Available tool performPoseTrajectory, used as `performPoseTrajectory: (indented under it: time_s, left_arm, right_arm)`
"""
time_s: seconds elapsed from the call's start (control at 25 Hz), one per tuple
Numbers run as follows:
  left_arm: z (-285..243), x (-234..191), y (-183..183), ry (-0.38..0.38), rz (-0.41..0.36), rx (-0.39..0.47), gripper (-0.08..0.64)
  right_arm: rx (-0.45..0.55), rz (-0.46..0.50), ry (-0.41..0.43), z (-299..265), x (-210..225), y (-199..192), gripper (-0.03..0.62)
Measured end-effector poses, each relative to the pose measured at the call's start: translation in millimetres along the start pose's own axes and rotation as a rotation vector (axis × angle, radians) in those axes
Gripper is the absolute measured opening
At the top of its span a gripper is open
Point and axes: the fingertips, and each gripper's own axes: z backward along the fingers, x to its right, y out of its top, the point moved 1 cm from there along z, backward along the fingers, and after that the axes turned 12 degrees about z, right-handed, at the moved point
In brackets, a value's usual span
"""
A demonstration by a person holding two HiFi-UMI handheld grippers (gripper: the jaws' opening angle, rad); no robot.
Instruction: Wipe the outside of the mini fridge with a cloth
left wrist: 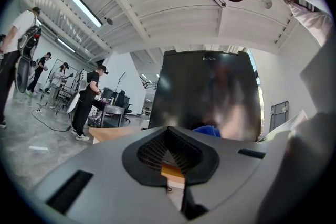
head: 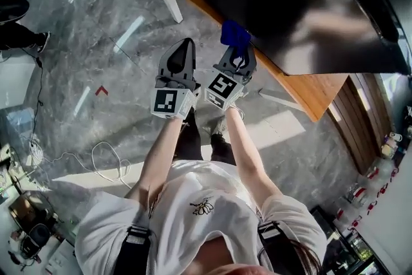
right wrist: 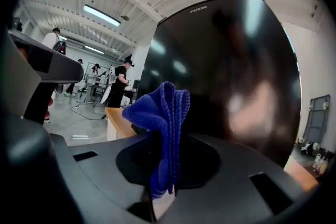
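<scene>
The black mini fridge [head: 290, 3] stands on a wooden table [head: 312, 90], its glossy front facing me. My right gripper [head: 239, 55] is shut on a blue cloth [head: 234, 34], which sticks up from the jaws just short of the fridge's lower left corner. In the right gripper view the cloth [right wrist: 163, 110] hangs folded in front of the fridge [right wrist: 231, 71]. My left gripper [head: 187, 44] is beside the right one, shut with nothing in it, over the floor. From the left gripper view the fridge [left wrist: 205, 89] and a bit of the cloth [left wrist: 208, 130] show ahead.
The table's white leg [head: 168, 0] stands at the near corner. Cables [head: 103, 158] lie on the grey floor to my left, near a red mark [head: 101, 91]. Several people [left wrist: 86, 105] stand by desks far off to the left.
</scene>
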Motion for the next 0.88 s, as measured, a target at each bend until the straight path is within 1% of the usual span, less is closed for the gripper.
performPoseTrajectory:
  time_s: [0.16, 0.36, 0.52, 0.6, 0.68, 0.88]
  left_arm:
    - [-17, -47, 2, 0.007, -0.013, -0.006, 0.005]
    - [-36, -88, 8, -0.003, -0.032, -0.025, 0.005]
    - [-49, -131, 0, 0.007, -0.036, -0.057, 0.005]
    - [-55, -148, -2, 0.013, -0.041, -0.075, 0.005]
    - [-58, -156, 0, 0.016, -0.046, -0.083, 0.005]
    - [-55, -153, 9, 0.016, -0.053, -0.083, 0.005]
  right_arm:
    - [-0.008, -0.023, 0.02, -42, -43, 6, 0.069]
    - [-0.015, -0.036, 0.022, -85, -81, 14, 0.069]
    - [-0.058, -0.041, 0.039, -117, -122, 7, 0.069]
    - [-0.078, -0.041, 0.043, -131, -135, 6, 0.069]
    - [-0.091, -0.048, 0.038, -138, -138, 8, 0.069]
    - [-0.106, -0.054, 0.022, -141, -136, 12, 0.069]
